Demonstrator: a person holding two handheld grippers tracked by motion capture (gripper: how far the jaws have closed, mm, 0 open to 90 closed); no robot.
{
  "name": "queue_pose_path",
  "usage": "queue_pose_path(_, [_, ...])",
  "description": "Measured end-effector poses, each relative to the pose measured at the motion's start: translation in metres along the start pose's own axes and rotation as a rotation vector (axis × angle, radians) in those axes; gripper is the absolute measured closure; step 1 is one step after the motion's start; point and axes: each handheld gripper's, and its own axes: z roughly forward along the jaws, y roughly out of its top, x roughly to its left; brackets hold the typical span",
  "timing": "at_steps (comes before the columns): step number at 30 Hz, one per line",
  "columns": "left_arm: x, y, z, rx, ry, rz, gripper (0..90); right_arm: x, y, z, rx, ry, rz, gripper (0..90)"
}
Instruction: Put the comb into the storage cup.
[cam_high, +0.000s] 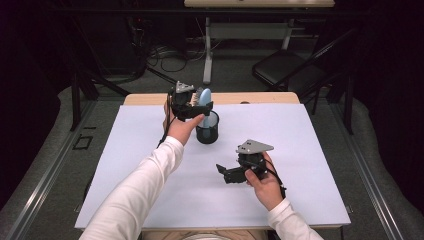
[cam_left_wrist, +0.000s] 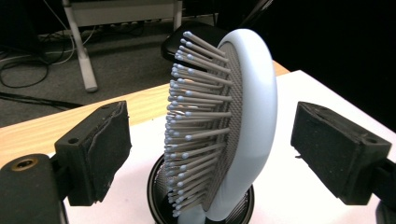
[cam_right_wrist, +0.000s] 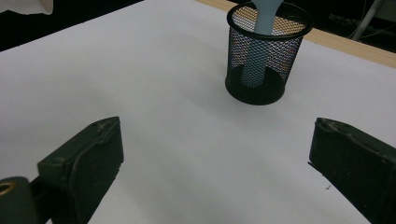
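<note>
A light blue hairbrush (cam_high: 204, 96) stands handle-down in a black mesh cup (cam_high: 207, 129) at the back middle of the white table (cam_high: 140, 160). My left gripper (cam_high: 196, 108) is held up at the brush head and is open. In the left gripper view the bristled brush head (cam_left_wrist: 233, 112) sits between the two pads, one on each side with a gap to each, above the cup rim (cam_left_wrist: 156, 196). My right gripper (cam_high: 226, 172) rests open near the front right, pointing left. Its view shows the cup (cam_right_wrist: 264, 70) and the brush handle (cam_right_wrist: 259, 46) ahead of the open right gripper (cam_right_wrist: 215, 172).
The white cover leaves a wooden strip (cam_high: 250, 97) bare along the table's far edge. Beyond the table a black chair (cam_high: 287, 70) stands at the back right, with a desk leg (cam_high: 207, 50) and cables (cam_high: 170, 57) on the floor.
</note>
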Motion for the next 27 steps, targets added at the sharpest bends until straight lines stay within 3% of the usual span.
queue_pose_path(7, [0.0,0.0,-0.003,0.012,-0.009,0.005,12.1,0.0,0.0,0.0,0.0,0.001,0.002,2.5])
queue_pose_path(15, [0.001,0.004,-0.01,-0.011,-0.032,-0.007,11.4,0.001,0.0,0.0,0.003,0.002,0.005,2.5])
queue_pose_path(27, [0.005,0.008,-0.02,-0.031,-0.059,-0.029,3.8,0.001,0.0,0.0,0.001,0.002,0.003,2.5])
